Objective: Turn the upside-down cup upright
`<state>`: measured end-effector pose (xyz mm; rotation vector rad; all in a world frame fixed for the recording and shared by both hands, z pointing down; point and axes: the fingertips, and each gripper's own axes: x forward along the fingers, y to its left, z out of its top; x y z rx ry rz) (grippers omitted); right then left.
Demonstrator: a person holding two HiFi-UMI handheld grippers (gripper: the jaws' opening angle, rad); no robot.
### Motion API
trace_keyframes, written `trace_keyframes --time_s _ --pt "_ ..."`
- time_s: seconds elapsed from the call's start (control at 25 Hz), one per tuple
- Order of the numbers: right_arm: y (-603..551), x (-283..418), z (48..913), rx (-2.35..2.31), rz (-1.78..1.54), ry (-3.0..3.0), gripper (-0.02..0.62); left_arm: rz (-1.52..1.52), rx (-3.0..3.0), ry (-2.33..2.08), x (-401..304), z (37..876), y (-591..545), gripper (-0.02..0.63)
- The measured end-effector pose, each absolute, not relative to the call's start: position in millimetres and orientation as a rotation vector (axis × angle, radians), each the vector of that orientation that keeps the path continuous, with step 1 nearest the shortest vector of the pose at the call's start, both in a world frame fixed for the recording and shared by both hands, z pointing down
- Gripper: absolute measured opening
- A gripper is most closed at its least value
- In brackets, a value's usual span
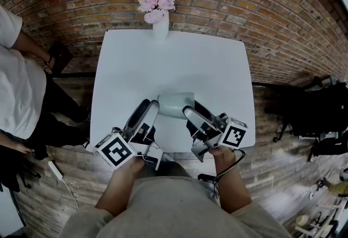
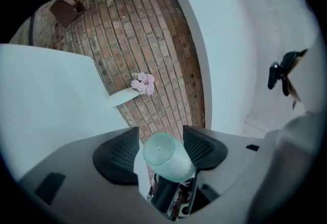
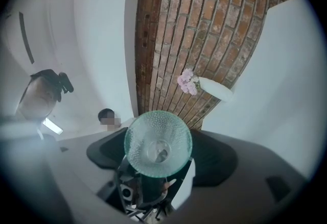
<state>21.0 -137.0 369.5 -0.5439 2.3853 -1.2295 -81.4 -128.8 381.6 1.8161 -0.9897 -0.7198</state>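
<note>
A pale green dimpled glass cup [image 1: 175, 105] lies on its side in the air over the front of the white table [image 1: 174, 63]. It sits between the tips of my two grippers. My right gripper [image 1: 188, 111] is shut on the cup, and in the right gripper view the cup's open mouth [image 3: 158, 142] faces the camera and covers most of the pads. My left gripper [image 1: 153, 106] is open around the other end. In the left gripper view the cup's closed base [image 2: 162, 150] faces the camera, close to the right pad, with a gap at the left pad [image 2: 118, 154].
A white vase with pink flowers [image 1: 159, 14] stands at the table's far edge against the brick wall. A person in a white shirt [image 1: 16, 85] stands at the left. Dark bags and gear [image 1: 321, 117] lie on the brick floor at the right.
</note>
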Motion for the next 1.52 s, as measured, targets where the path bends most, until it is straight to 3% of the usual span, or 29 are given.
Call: trace_keyframes --time_s 0.56,1.52 --pt "-132.9 18.9 369.9 -0.511 -1.241 2.356 0.376 -1.066 1.489 -0.814 -82.6 387.3 -133.7 0.365" --pt "-135.7 7.0 395.4 -0.495 -1.325 2.263 0.376 -1.101 1.388 -0.748 -57.5 405.6 -148.0 0.368"
